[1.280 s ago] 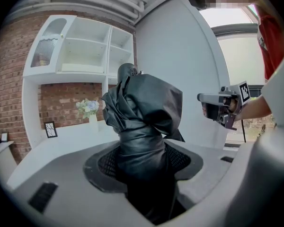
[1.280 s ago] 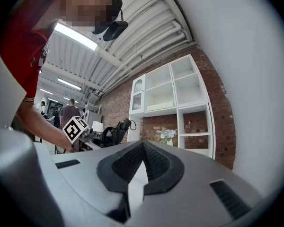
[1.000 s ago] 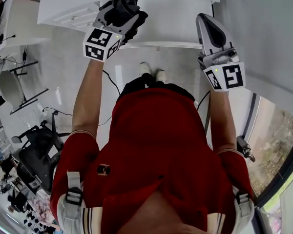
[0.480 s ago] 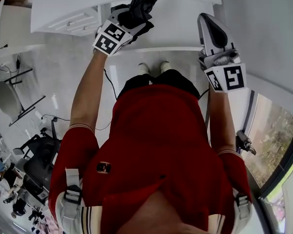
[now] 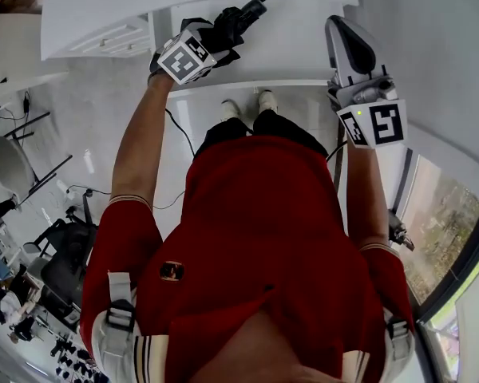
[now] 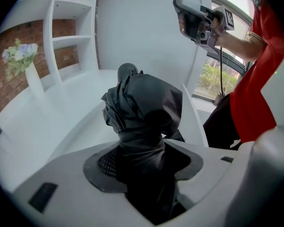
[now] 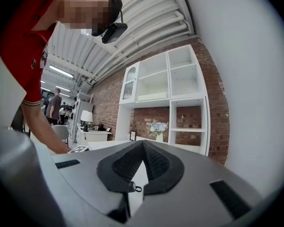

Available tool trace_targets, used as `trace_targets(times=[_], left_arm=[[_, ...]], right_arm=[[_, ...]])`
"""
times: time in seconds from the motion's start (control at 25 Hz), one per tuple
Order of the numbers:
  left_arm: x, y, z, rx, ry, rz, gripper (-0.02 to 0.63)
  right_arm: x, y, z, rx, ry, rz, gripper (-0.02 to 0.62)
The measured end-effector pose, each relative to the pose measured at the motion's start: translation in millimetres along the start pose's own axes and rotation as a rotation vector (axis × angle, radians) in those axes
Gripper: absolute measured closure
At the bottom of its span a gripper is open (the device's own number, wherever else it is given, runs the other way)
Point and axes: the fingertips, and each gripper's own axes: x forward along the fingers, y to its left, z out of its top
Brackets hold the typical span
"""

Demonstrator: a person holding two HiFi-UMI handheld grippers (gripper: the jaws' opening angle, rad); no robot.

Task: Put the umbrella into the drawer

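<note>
1. Left tongs (image 6: 142,161) are clamped on the wrapped middle of a black folded fabric umbrella (image 6: 144,105). Right tongs (image 7: 141,150) are pressed together with nothing between them, held up at the person's right side, well apart from the umbrella.
2. A broad white cabinet (image 5: 96,10) fills the top of the head view, beyond the person's feet.
3. I read the flat white tray jutting from it toward the person as its pulled-out white drawer (image 5: 303,50). It appears open already, so that part of the job seems done.
4. The umbrella hangs over the drawer's left part, tilted downward, its rounded end pointing away from the person. Whether it touches the drawer floor I cannot tell.
5. Left to do, by my judgement: lower the umbrella flat inside the drawer, part the left tongs and draw them clear, then perhaps push the drawer closed with the free right tongs.
</note>
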Motion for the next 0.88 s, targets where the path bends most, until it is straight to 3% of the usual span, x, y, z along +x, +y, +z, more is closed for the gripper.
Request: trace_targets(times=[0.44, 0.64, 0.88], left_arm=[[39, 4, -28, -0.112, 0.164, -0.062, 0.364], [46, 22, -46, -0.284, 0.208, -0.057, 0.364], [49, 37, -64, -0.472, 0.224, 0.016, 0.364]], right_arm=[[-5, -27, -18, 0.020, 0.045, -0.038, 0.604], [3, -32, -25, 0.026, 0.059, -0.051, 0.604], [10, -32, -28, 0.027, 0.069, -0.047, 0.604]])
